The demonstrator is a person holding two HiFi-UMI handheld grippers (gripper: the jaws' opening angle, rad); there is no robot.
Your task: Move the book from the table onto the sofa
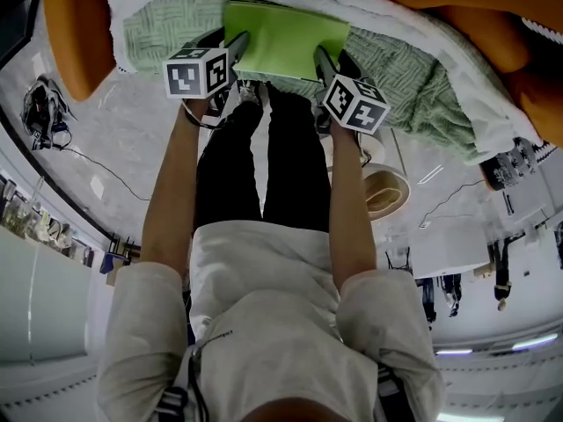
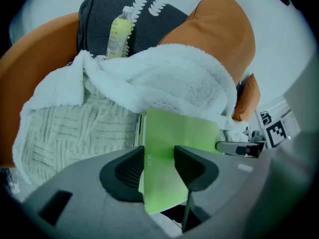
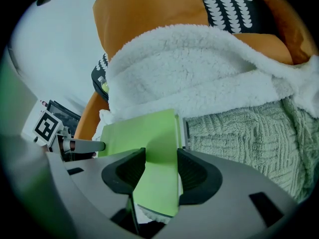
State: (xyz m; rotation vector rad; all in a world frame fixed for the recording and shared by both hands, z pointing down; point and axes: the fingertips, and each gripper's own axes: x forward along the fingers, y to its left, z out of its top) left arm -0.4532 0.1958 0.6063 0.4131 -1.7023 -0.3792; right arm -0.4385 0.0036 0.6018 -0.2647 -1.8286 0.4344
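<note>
Currently, the book (image 1: 286,38), a bright green volume, is carried between both tools at the front edge of the sofa (image 2: 35,49) seat, above the pale green knitted blanket (image 2: 65,133) that covers the seat. Its far edge lies just beside the fold of the white fleece blanket (image 2: 169,78). Its near edge projects past the front edge of the seat toward the person's dark trousers (image 1: 264,165). Whether the underside of the book touches the knitted blanket cannot be determined. The left tool (image 2: 158,151) is set on the near left corner of the book: its jaws stand wide, the book fills the gap between them, and both dark pads bear on it. A small printed label (image 2: 149,159) shows on the green surface between these jaws. The right tool (image 3: 161,151) is set on the near right corner in the same manner, jaws wide and closed on the book, with the page edges visible just beside the right-hand pad. Both tools point steeply down. The left marker cube (image 1: 198,71) and the right marker cube (image 1: 354,104) sit at the ends of the person's forearms. At the back of the sofa, an orange cushion (image 2: 219,29) leans beside a dark cushion (image 2: 159,19) with a white pattern. A pale yellow-green bottle (image 2: 118,34) with a white cap lies against the dark cushion, well apart from the book.
</note>
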